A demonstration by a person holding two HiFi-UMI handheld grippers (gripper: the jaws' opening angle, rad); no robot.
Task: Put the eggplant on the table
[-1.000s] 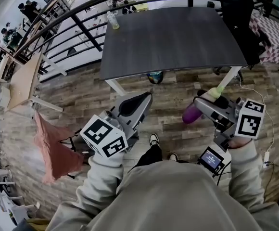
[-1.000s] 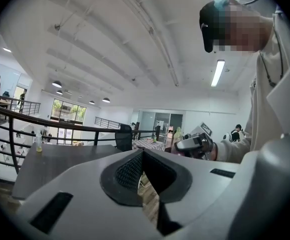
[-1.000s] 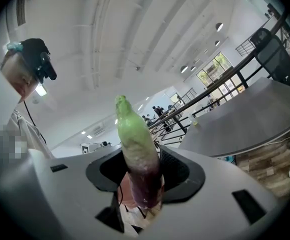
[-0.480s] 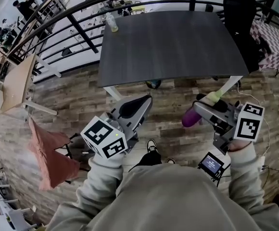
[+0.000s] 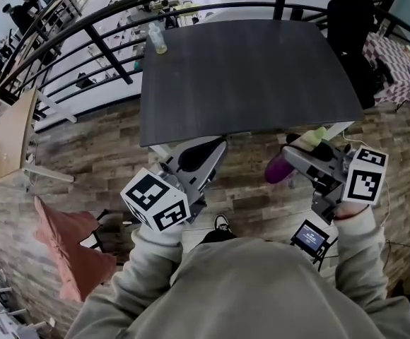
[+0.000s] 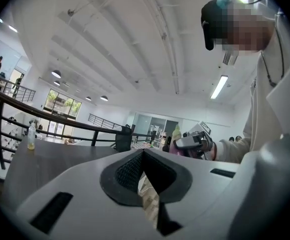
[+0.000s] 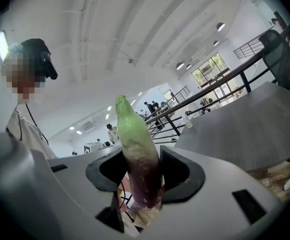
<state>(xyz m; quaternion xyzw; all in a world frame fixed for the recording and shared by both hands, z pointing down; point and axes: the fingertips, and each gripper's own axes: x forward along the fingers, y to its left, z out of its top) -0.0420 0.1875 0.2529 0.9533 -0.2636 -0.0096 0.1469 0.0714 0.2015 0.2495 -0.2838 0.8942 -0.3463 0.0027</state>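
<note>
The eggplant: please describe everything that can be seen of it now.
The eggplant is long and slim, glossy purple at one end, paling to a green tip. The right hand-held gripper clamps it at mid-length, crosswise between its jaws. It hangs over the wooden floor, before the dark table's near edge, touching nothing else.

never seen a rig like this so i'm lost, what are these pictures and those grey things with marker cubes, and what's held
No robot: a person holds a two-jaw gripper in each hand; the marker cubes are part of them. One picture looks down from a camera on the person's head; the other two come from cameras riding on each gripper, looking along its jaws. The left gripper has its jaws together, empty. The right gripper is clamped on a purple eggplant with a green top. Ahead stands a dark grey table with a small bottle at its far left corner. The eggplant is not on it yet.
</note>
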